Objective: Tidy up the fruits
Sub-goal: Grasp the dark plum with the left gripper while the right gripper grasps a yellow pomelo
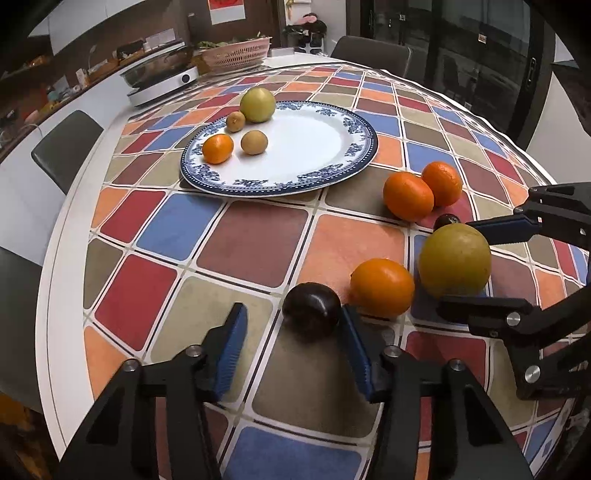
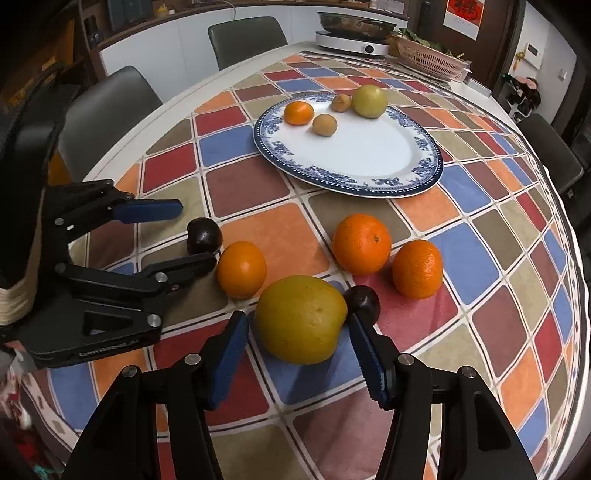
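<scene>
Jaws of the left gripper (image 1: pixel 293 314) stand released around a dark plum (image 1: pixel 311 310): the right pad is just beside the plum or touching it, and the left pad is clearly apart. The right gripper (image 2: pixel 297 319) also has released jaws, one on each side of a big yellow-green fruit (image 2: pixel 301 319) that lies on the counter, with a narrow gap at the left pad. On the black body of the left gripper, white letters read "GenRobot.AI" in the right wrist view. A red sheet (image 2: pixel 465 14) on the far wall carries a dark character, but it is cut off and I cannot read it. The counter is round with a white edge, under a cloth (image 1: pixel 251 243) of red, blue, orange and olive squares. In the left wrist view a blue-rimmed plate (image 1: pixel 280 190) lies at 12 o'clock from the plum and holds a small orange (image 1: pixel 217 148), two brown fruits (image 1: pixel 254 141) and a second yellow-green fruit (image 1: pixel 257 104). Three loose oranges (image 1: pixel 382 287) lie at 1 to 3 o'clock from the plum, and another plum (image 2: pixel 362 299) touches the big fruit. Far behind are an induction cooker (image 1: pixel 162 88) with a pan, a pink basket (image 1: pixel 236 55) and grey chairs (image 2: pixel 107 107).
</scene>
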Motion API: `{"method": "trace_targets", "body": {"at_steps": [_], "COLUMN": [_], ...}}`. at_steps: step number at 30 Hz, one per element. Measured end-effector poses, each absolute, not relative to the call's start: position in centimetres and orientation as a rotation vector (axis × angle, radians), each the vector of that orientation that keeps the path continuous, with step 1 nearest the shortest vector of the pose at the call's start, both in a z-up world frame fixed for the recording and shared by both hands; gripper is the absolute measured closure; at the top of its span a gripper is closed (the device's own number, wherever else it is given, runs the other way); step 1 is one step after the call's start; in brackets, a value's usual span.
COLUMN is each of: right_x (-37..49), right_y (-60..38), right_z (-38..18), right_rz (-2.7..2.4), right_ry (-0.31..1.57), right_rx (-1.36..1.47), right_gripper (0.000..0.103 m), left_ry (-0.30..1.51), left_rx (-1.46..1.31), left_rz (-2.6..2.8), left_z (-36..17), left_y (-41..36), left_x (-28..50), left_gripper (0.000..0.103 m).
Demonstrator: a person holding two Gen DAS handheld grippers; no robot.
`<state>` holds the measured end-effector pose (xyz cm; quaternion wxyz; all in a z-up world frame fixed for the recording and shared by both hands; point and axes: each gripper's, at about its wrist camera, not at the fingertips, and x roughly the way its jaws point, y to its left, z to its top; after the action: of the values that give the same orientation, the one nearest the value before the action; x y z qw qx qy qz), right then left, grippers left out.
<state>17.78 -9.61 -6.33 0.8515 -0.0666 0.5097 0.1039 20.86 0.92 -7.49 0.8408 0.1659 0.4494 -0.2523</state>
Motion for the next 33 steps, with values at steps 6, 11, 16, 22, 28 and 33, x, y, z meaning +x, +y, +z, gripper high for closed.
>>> {"method": "trace_targets", "body": {"at_steps": [6,11,16,22,28,33], "right_x": [18.0,17.9,17.4,16.6,15.7,15.1], "right_y": [-9.9,-10.1,-10.6,-11.1,-12.2,-13.2], "right_z": [-6.5,-6.6,-6.3,-4.9,-2.6,-0.5], "right_rz": [0.227,0.241,0.254,0.284,0.298,0.306], "right_ry": [1.064,1.044,1.017,0.962,0.898,0.845], "right_rx": [-0.124,-0.117,-0.102,-0.081,-0.056,-0.04], "right_gripper": [0.052,0.053,0.053,0.053,0.053,0.053], "left_ry": [0.961,0.949,0.936,0.912,0.854,0.802], "left_rx": [0.323,0.329,0.315,0.278,0.238,0.226], "left_rz": [-0.539,-0.518,-0.497,-0.463,-0.446,-0.431], "left_z": [-7.7,-7.4,-6.4,-4.3,-1.4,0.8], "left_y": [0.7,0.6,0.8,0.8,0.3,-0.6], "left_x": [21.0,20.4,19.1,17.7,16.2,15.5], "left_gripper": [0.067,0.072,0.072,0.072,0.072,0.072]}}
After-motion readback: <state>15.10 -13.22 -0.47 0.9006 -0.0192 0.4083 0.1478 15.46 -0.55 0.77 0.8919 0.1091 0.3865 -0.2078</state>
